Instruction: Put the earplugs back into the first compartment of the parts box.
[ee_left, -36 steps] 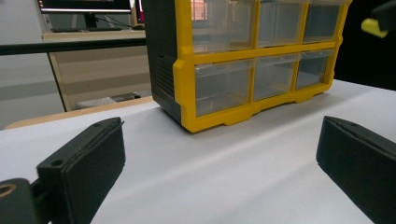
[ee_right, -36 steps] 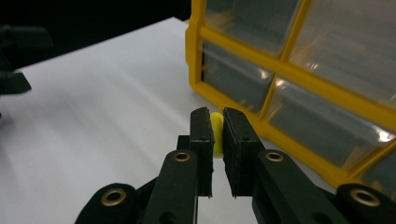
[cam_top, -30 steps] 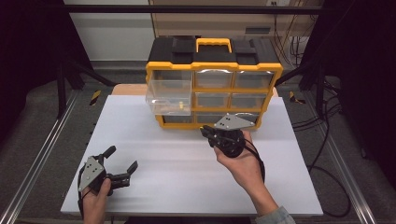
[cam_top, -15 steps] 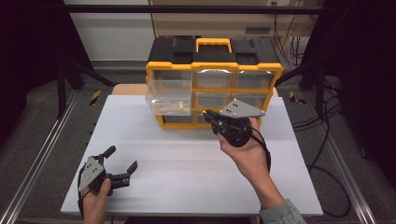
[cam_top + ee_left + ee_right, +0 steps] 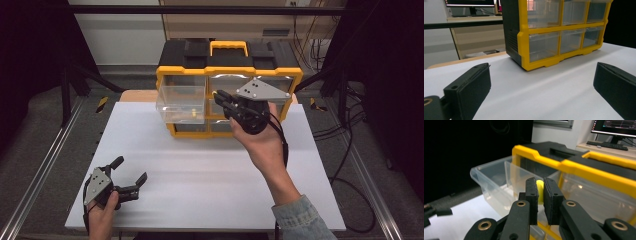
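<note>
We're looking down on the white table [image 5: 200,165], and at its twelve o'clock edge stands the yellow-and-black organiser [image 5: 227,75], its upper-left clear drawer [image 5: 182,105] pulled out toward us. Something small and yellowish lies on that drawer's floor; we can't tell what.

At about one o'clock from the table's middle, the right gripper [image 5: 220,100] is raised in front of the organiser, jaws pointing to nine o'clock, at the drawer. In the right gripper view they stand nearly together, pinching a small yellow piece [image 5: 539,191] with the open drawer just beyond it.

So we judge the step in hand is dropping that piece into the drawer. To do it well, we'd carry the tips past the near wall, get over the drawer's middle, go low, then part the jaws gently so it doesn't bounce out.

Down at seven o'clock, the left gripper [image 5: 131,176] rests at the table's near edge, jaws spread wide and empty.
</note>
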### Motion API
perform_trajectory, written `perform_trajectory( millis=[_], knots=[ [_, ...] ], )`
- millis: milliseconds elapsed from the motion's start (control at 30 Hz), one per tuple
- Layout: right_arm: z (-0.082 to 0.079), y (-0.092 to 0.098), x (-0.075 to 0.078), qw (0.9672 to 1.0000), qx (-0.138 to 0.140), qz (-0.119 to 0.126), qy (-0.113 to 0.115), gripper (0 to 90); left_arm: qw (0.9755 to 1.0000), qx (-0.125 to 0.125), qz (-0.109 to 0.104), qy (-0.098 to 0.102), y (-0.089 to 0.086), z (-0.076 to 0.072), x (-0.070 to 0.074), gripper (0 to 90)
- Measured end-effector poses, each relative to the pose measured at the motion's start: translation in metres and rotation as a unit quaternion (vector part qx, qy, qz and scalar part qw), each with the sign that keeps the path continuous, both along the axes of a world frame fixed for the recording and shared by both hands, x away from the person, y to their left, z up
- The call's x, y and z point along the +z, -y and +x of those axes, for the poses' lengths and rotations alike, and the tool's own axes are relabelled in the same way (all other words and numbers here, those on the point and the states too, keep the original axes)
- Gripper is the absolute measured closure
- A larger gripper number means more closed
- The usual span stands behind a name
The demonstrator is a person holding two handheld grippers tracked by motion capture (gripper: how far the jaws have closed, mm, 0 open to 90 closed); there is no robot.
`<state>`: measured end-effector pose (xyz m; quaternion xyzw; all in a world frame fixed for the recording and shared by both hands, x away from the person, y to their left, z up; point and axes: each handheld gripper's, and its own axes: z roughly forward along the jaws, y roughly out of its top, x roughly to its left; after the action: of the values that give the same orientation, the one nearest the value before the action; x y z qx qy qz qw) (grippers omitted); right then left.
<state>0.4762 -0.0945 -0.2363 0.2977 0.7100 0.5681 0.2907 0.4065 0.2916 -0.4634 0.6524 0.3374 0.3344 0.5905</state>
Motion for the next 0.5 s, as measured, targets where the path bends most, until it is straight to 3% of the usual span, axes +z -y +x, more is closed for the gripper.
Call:
perform_trajectory(
  millis=[233, 500],
  knots=[
    [0.009, -0.021, 0.011, 0.9994, 0.019, 0.029, -0.002, 82.3, 1.0000, 0.000, 0.001, 0.000, 0.000, 0.000, 0.000, 0.9],
    [0.022, -0.048, 0.011, 0.9992, 0.034, 0.015, -0.010, 80.2, 1.0000, 0.000, -0.001, 0.000, 0.000, 0.000, 0.000, 0.8]
  ],
)
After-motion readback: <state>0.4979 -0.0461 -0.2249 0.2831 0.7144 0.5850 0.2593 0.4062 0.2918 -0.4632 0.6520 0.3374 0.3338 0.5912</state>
